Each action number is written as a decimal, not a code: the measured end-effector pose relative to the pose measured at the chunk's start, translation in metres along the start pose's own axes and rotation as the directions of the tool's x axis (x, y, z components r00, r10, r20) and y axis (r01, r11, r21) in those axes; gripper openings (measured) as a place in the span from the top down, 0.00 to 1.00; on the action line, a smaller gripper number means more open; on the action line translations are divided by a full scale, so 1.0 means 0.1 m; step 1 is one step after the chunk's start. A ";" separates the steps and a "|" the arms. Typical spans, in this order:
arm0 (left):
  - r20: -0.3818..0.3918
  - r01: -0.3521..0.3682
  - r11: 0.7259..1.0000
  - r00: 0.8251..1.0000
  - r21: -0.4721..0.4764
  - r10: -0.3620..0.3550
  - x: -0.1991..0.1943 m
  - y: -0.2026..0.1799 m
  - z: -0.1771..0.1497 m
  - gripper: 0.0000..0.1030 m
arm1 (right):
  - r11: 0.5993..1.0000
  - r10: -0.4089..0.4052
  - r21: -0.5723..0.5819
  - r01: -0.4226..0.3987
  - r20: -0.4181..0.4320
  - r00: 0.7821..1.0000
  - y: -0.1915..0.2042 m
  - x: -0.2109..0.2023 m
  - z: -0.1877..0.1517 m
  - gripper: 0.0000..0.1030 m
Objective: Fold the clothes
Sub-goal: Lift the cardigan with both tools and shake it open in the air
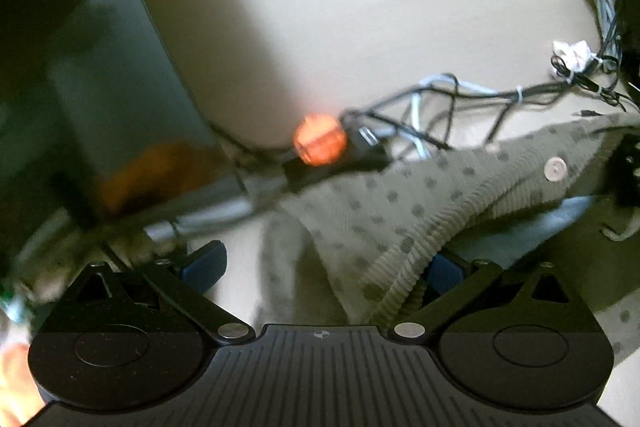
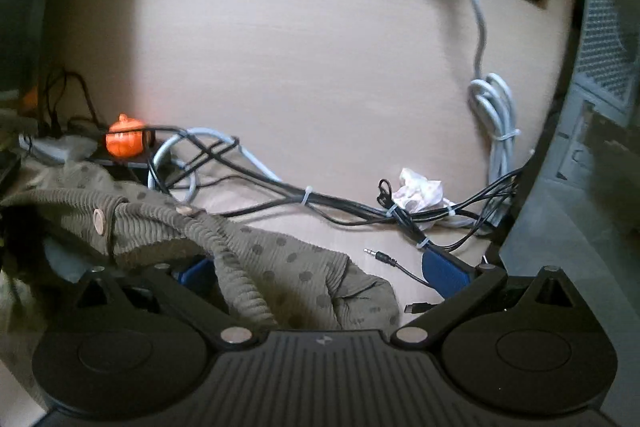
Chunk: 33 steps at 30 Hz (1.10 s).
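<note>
Cardigan [image 1: 384, 211], olive with dark dots and a ribbed edge, lies bunched on the tan tabletop [image 1: 360, 27] near tangled cables [image 2: 280, 183] and an orange pumpkin ornament [image 2: 125, 141], draped between the released left tongs [image 1: 324, 267] and released right tongs [image 2: 320, 271].

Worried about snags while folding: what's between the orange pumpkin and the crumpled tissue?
Tangled black and grey cables cross the desk between pumpkin and tissue, seen in the right wrist view.
</note>
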<state>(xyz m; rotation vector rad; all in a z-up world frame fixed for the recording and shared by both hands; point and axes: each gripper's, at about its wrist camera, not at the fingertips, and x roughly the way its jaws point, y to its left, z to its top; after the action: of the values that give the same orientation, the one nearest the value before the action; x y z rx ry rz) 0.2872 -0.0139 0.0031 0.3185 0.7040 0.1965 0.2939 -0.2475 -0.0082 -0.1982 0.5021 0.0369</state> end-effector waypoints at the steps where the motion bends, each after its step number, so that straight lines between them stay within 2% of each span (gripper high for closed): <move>1: -0.007 0.020 1.000 1.000 -0.014 -0.020 0.03 -0.01 -0.01 0.00 | 1.000 -0.018 -0.009 0.018 0.019 1.000 0.00 -0.04 0.01 0.00; 3: 0.053 0.116 0.993 0.992 -0.010 -0.115 -0.11 -0.07 0.00 0.00 | 0.998 -0.050 -0.025 0.052 0.055 0.997 0.02 -0.11 0.04 0.00; 5: 0.118 0.160 0.985 0.979 0.068 -0.167 -0.22 -0.21 0.00 0.00 | 0.997 -0.062 -0.042 0.064 0.059 0.996 0.06 -0.14 0.06 0.00; 8: 0.147 -0.018 0.980 0.989 0.196 -0.012 -0.06 -0.41 -0.01 0.00 | 0.988 -0.066 -0.140 0.066 0.008 0.998 0.21 -0.01 -0.04 0.00; 10: 0.097 -0.144 0.972 0.987 0.184 0.128 0.20 -0.34 -0.05 0.00 | 0.981 -0.075 -0.178 0.076 0.010 0.997 0.27 0.03 -0.18 0.00; 11: 0.060 -0.165 0.976 0.986 0.141 0.158 0.28 -0.21 -0.09 0.00 | 0.982 -0.075 -0.169 0.078 0.026 0.997 0.25 -0.02 -0.22 0.00; 13: 0.019 -0.070 0.997 0.997 0.034 0.070 0.24 0.07 -0.16 0.00 | 0.987 -0.080 -0.131 0.091 0.084 0.993 0.23 -0.24 -0.20 0.00; 14: 0.026 -0.031 1.000 0.999 -0.006 0.031 0.13 0.18 -0.19 0.00 | 0.990 -0.086 -0.103 0.099 0.122 0.989 0.21 -0.40 -0.15 0.00; 15: 0.082 -0.038 0.999 0.996 -0.014 0.039 -0.06 0.25 -0.19 0.00 | 0.991 -0.093 -0.080 0.107 0.163 0.982 0.21 -0.56 -0.09 0.00; 17: 0.192 -0.053 0.998 0.980 -0.031 0.058 -0.44 0.39 -0.19 0.00 | 0.988 -0.112 -0.068 0.135 0.276 0.955 0.25 -1.00 0.09 0.00; 18: 0.268 -0.073 0.996 0.960 -0.051 0.084 -0.67 0.46 -0.16 0.00 | 0.991 -0.108 -0.043 0.129 0.332 0.937 0.24 -1.25 0.19 0.00; 19: 0.348 -0.080 0.993 0.932 -0.085 0.105 -0.98 0.59 -0.12 0.00 | 0.992 -0.105 -0.019 0.122 0.387 0.916 0.22 -1.51 0.28 0.00; 21: 0.486 -0.063 0.988 0.865 -0.143 0.125 -1.57 0.82 -0.08 0.00 | 0.993 -0.120 0.043 0.114 0.496 0.860 0.19 -2.08 0.46 0.00; 24: 0.665 0.049 0.985 0.743 -0.166 0.075 -2.49 1.17 -0.14 0.00 | 0.986 -0.160 0.140 0.091 0.639 0.752 0.15 -2.99 0.66 0.00; 26: 0.740 0.129 0.978 0.672 -0.165 0.036 -2.97 1.39 -0.25 0.00 | 0.988 -0.125 0.151 0.026 0.692 0.711 0.13 -3.45 0.70 0.00; 27: 0.767 0.145 0.976 0.641 -0.165 0.034 -3.15 1.47 -0.32 0.00 | 0.989 -0.103 0.150 -0.008 0.715 0.692 0.12 -3.67 0.71 0.00; 29: 0.818 0.145 0.976 0.572 -0.160 0.049 -3.46 1.55 -0.46 0.00 | 0.990 -0.092 0.141 -0.022 0.752 0.652 0.15 -4.01 0.69 0.00; 30: 0.840 0.138 0.978 0.540 -0.156 0.058 -3.57 1.56 -0.52 0.00 | 0.991 -0.107 0.135 0.003 0.769 0.630 0.19 -4.16 0.68 0.00; 32: 0.872 0.125 0.982 0.484 -0.144 0.066 -3.78 1.55 -0.60 0.00 | 0.991 -0.131 0.129 0.046 0.793 0.594 0.24 -4.39 0.67 0.00; 33: 0.873 0.125 0.982 0.483 -0.141 0.064 -3.79 1.54 -0.56 0.00 | 0.990 -0.134 0.128 0.052 0.798 0.588 0.23 -4.45 0.68 0.00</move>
<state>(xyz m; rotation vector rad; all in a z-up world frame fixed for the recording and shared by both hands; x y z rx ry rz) -0.0441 0.0349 0.2453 0.1800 -0.3644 0.0371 -0.0653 -0.2056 0.2605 -0.0969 -0.4396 -0.0026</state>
